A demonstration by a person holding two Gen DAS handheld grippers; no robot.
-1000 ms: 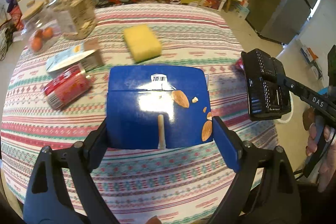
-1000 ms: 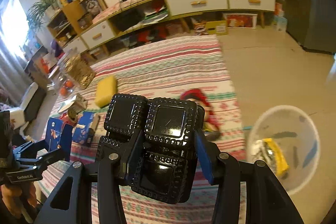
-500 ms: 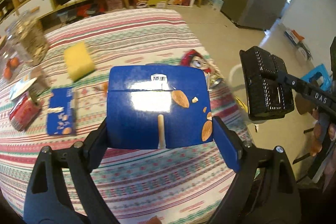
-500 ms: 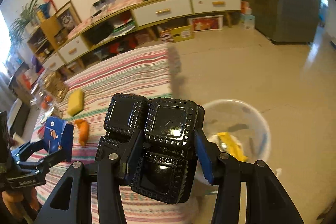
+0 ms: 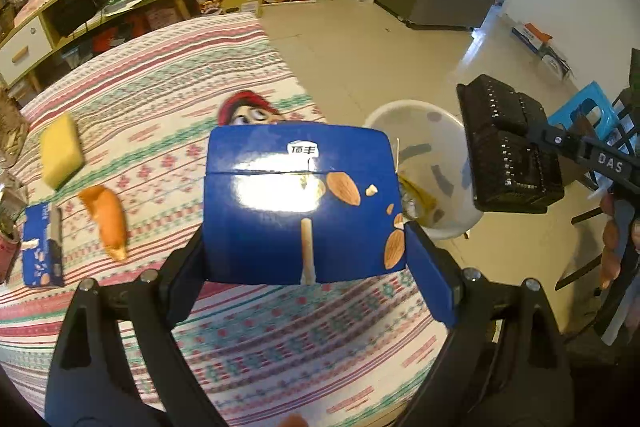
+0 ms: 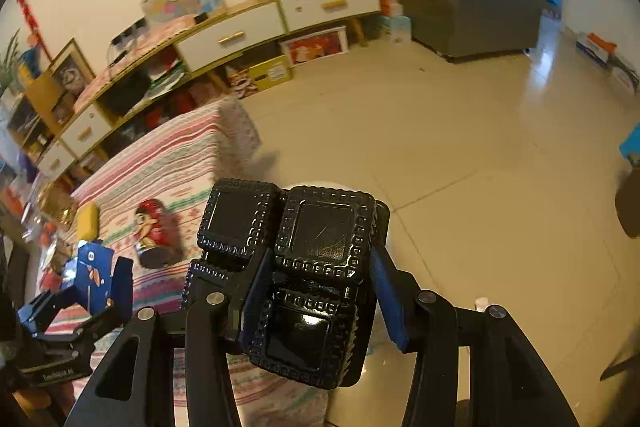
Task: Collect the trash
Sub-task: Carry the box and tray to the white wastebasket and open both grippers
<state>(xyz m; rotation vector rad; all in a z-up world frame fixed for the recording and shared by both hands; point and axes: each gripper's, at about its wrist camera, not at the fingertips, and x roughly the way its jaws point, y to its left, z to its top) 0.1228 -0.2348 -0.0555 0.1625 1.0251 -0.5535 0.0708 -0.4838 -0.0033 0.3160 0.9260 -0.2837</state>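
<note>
My left gripper point(image 5: 308, 259) is shut on a blue snack box point(image 5: 300, 203) with almond pictures and holds it above the right edge of the striped table point(image 5: 168, 115). My right gripper point(image 6: 316, 291) is shut on a black plastic tray point(image 6: 296, 267), held above the floor; the tray also shows in the left wrist view point(image 5: 512, 147). A white trash bin point(image 5: 436, 163) with a yellow wrapper inside stands on the floor beside the table, between the two grippers. In the right wrist view the tray hides most of the bin.
On the table lie a red cartoon can point(image 5: 248, 109), an orange peel point(image 5: 108, 217), a yellow sponge point(image 5: 60, 149) and a second blue box point(image 5: 42, 251). A blue stool point(image 5: 588, 107) stands right of the bin. A cabinet point(image 6: 248, 31) lines the far wall.
Both grippers have swung right, from over the table towards the floor beside it. The bin has come into the left wrist view; the tray now covers it in the right wrist view.
</note>
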